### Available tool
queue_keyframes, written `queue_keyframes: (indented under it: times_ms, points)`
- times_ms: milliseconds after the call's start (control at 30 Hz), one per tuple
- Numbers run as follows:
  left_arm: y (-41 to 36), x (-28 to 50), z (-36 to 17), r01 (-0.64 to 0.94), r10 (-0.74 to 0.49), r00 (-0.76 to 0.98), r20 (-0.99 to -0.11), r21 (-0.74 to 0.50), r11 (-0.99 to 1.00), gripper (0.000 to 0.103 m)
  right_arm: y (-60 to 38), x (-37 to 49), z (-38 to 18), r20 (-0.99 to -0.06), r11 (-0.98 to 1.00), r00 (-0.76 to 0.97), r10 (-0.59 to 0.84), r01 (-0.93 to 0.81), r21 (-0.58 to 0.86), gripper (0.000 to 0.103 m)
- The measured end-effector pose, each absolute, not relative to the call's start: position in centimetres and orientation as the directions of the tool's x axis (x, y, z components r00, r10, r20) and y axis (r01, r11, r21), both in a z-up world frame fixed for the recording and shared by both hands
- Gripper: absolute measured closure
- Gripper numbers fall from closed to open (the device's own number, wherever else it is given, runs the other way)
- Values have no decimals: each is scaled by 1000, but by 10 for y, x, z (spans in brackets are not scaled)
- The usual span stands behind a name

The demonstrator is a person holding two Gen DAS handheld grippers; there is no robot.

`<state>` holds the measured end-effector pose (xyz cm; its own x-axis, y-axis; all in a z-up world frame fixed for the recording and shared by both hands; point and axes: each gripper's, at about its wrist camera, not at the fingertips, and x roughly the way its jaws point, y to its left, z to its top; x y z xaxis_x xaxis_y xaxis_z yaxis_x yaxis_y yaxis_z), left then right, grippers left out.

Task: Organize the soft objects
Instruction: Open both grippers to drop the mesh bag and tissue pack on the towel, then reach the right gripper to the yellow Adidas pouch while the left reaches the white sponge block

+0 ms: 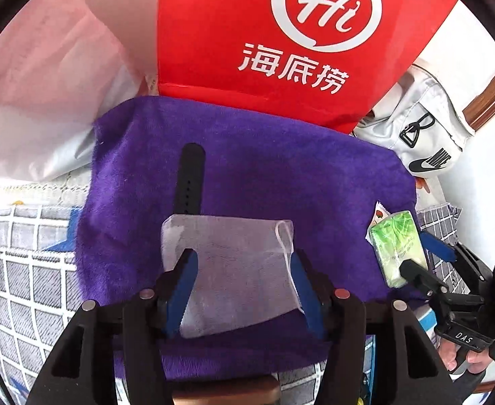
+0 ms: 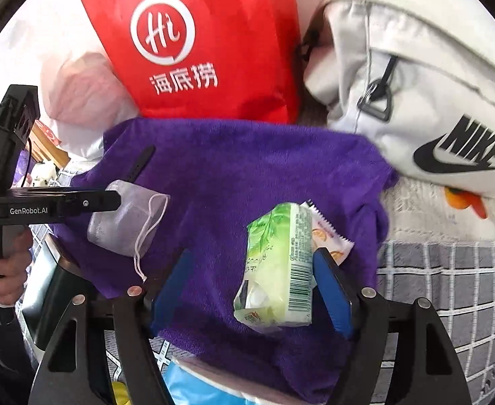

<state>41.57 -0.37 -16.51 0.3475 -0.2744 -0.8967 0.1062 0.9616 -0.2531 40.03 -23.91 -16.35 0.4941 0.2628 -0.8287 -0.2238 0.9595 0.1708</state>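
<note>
A purple towel is spread flat. On it lies a white mesh drawstring pouch, between the blue pads of my left gripper, which stand open on either side of it without squeezing. A black strap lies just beyond the pouch. A green tissue pack rests near the towel's right edge, partly over a small orange-printed sachet. My right gripper is open around the pack. Its right pad is beside the pack and a wide gap shows on the left.
A red paper bag stands behind the towel, with a white Nike bag to its right and a pale pink plastic bag to its left. Grey checked bedding surrounds the towel. A light blue packet lies under my right gripper.
</note>
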Motion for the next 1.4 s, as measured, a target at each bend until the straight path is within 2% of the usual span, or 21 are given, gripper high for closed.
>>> queue_keyframes:
  times_ms: [300, 433, 600, 733, 867, 1000, 1133, 1233, 1267, 1300, 1400]
  points:
    - [20, 371, -124, 78, -233, 422, -876, -221, 972, 48, -242, 348, -122, -767, 969, 597, 235, -202, 140, 29]
    - [32, 343, -109, 67, -224, 442, -868, -217, 974, 48, -240, 309, -107, -742, 964, 617, 262, -197, 176, 29]
    - [49, 305, -97, 48, -226, 464, -856, -230, 972, 48, -224, 268, -107, -744, 946, 584, 324, -218, 241, 29]
    - [63, 278, -98, 26, -253, 463, -850, -272, 962, 48, -200, 232, -113, -774, 941, 541, 329, -259, 219, 30]
    - [74, 250, -105, 15, -261, 460, -849, -286, 958, 48, -177, 206, -124, -797, 919, 480, 367, -321, 230, 51]
    - [85, 226, -117, 6, -267, 456, -849, -297, 955, 48, -159, 195, -139, -816, 914, 446, 368, -335, 228, 54]
    - [94, 207, -127, -4, -270, 451, -851, -304, 953, 48, -149, 195, -159, -841, 917, 410, 354, -327, 226, 64]
    - [100, 195, -135, -19, -273, 446, -853, -314, 949, 48, -144, 199, -173, -851, 912, 379, 365, -328, 246, 84]
    - [102, 191, -138, -22, -276, 442, -854, -318, 948, 48, -143, 200, -174, -845, 903, 368, 388, -336, 269, 97]
    - [103, 188, -140, -24, -276, 439, -855, -319, 948, 48, -141, 198, -171, -838, 899, 374, 396, -343, 272, 100]
    - [106, 181, -146, -41, -269, 435, -859, -317, 948, 48, -137, 188, -154, -810, 887, 415, 415, -384, 257, 101]
